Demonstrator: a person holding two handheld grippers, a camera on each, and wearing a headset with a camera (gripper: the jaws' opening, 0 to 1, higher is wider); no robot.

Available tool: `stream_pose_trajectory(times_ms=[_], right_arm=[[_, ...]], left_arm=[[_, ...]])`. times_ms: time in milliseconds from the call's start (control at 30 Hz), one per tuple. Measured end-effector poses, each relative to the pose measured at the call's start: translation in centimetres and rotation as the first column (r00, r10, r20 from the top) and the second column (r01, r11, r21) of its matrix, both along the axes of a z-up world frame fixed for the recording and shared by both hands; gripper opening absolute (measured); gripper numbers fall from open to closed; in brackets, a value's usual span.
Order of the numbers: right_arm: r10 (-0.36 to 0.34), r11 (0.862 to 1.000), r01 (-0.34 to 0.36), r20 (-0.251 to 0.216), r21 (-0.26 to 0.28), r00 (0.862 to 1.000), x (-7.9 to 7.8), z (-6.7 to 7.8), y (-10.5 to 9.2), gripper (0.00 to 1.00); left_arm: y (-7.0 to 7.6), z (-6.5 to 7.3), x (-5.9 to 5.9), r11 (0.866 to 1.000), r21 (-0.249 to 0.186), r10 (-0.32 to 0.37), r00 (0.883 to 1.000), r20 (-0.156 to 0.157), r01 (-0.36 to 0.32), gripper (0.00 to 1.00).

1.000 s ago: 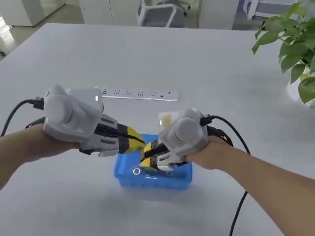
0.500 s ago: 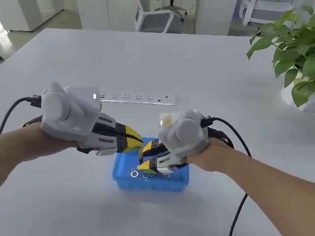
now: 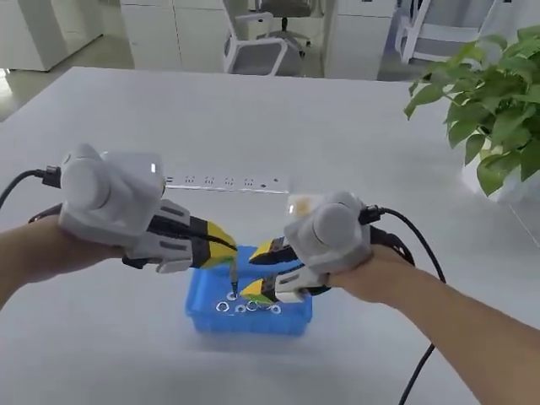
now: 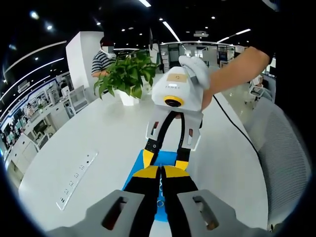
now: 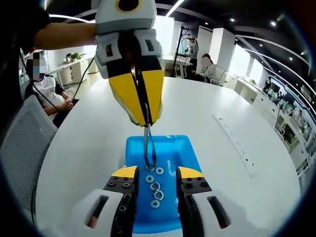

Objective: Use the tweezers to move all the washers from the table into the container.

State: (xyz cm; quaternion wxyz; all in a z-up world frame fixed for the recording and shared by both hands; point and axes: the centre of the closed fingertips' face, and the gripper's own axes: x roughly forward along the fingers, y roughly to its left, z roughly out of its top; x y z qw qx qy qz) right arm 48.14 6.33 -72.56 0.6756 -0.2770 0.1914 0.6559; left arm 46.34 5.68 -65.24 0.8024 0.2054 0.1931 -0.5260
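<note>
Right gripper (image 5: 155, 174), jaws spread, has eased back, uncovering several washers (image 5: 155, 186) in the blue tray (image 3: 201, 305) just ahead; left gripper (image 3: 221, 245) pinches tweezers (image 5: 148, 143) above them.

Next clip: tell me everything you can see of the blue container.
The blue container is a shallow rectangular tray with rounded corners, plastic by its look, lying flat on the white table. Several small metal washers lie loose on its floor. The tweezers, clamped in the left gripper, dip their tips into it; the open right gripper stands over one end.
</note>
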Motion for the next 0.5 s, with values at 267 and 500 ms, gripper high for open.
stream_pose_trajectory(times_ms=[267,500], right_arm=[[-0.079,0.997,0.079,-0.005,0.016,0.997,-0.5,1.4,-1.9,0.39],[-0.129,0.991,0.129,0.005,0.023,0.992,-0.9,2.4,-3.6,0.46]], left_arm=[[-0.1,1.1,-1.1,1.000,0.004,0.002,1.000,0.001,-0.002,0.05],[0.0,1.4,-2.0,1.000,0.013,0.000,1.000,-0.003,0.000,0.05]])
